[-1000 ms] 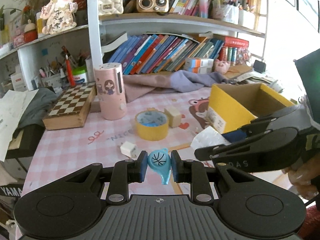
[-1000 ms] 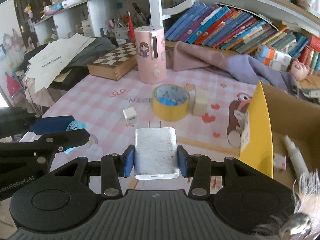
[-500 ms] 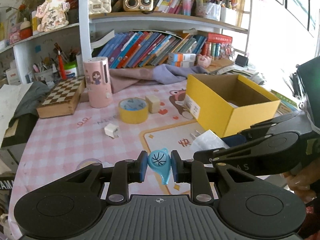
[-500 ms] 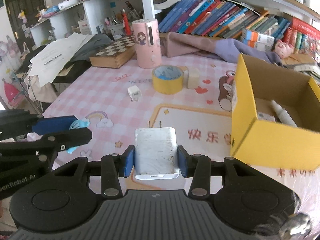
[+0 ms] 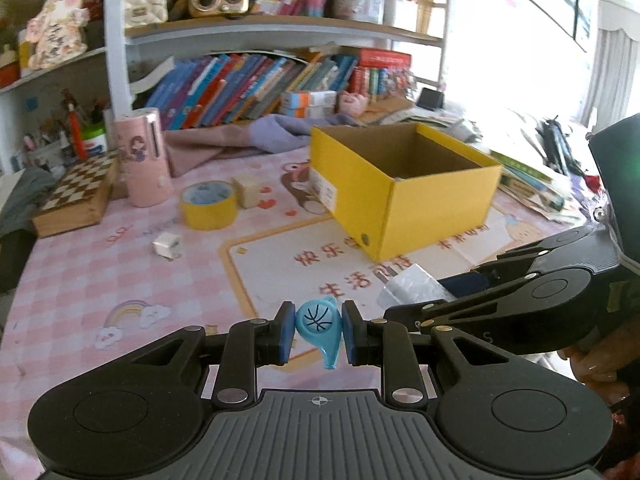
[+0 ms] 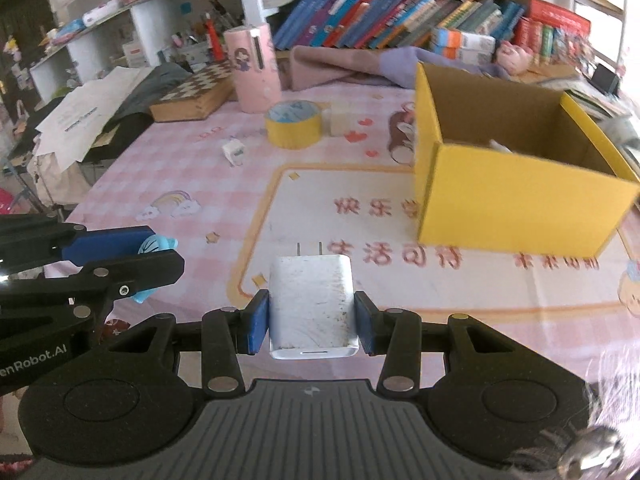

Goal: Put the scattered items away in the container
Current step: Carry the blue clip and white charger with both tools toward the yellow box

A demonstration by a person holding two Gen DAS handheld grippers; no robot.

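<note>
Tablecloth (image 5: 80,280) in pink check fills most of what we see, printed with a rainbow and red Chinese characters we cannot read surely. On it stands the yellow cardboard box (image 6: 516,200), open-topped, with a white label on its short side too small to read. Behind it sit a pink cylinder (image 5: 142,160) with a cartoon girl, a roll of yellow tape (image 5: 208,205), and a small white plug (image 5: 166,245). Our left gripper (image 5: 319,332) is clamped on a blue whistle (image 5: 320,326) bearing a basketball drawing. Our right gripper (image 6: 311,322) is clamped on a scuffed white charger (image 6: 312,304). Lettering "enRobot.AI" shows on the left gripper's side.
</note>
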